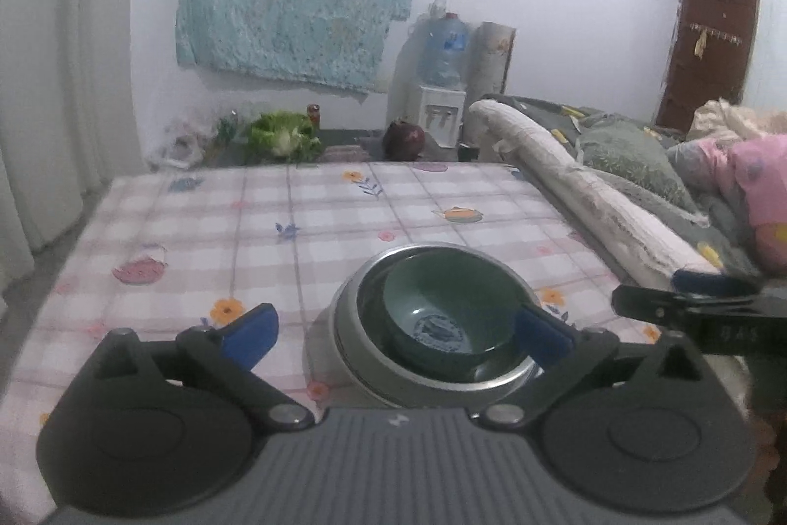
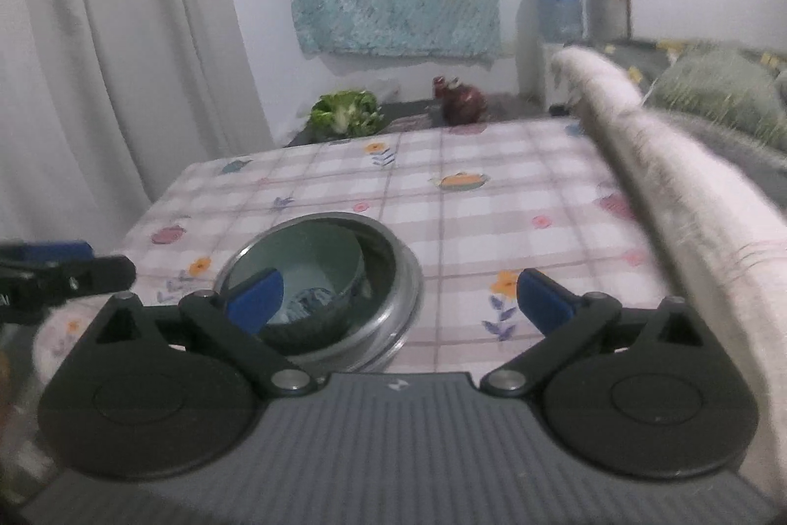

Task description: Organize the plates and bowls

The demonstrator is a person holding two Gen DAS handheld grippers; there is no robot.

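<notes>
A dark green ceramic bowl (image 1: 442, 293) sits inside nested steel bowls (image 1: 344, 328) on the checked tablecloth (image 1: 196, 230). My left gripper (image 1: 396, 318) is open above the near side of the stack, one blue fingertip to its left and the other over its right rim, holding nothing. In the right wrist view the green bowl (image 2: 315, 259) and steel bowls (image 2: 403, 279) lie low and left. My right gripper (image 2: 398, 286) is open and empty, its left finger in front of the bowls. Each gripper shows at the edge of the other's view: the right gripper (image 1: 688, 298), the left gripper (image 2: 64, 269).
A rolled white mat (image 1: 590, 200) runs along the table's right edge, with bedding and pillows (image 1: 629, 156) behind it. Past the far edge are a cabbage (image 1: 283, 134), a dark red round thing (image 1: 404, 138) and a water dispenser (image 1: 442, 82). Curtains (image 1: 49, 82) hang on the left.
</notes>
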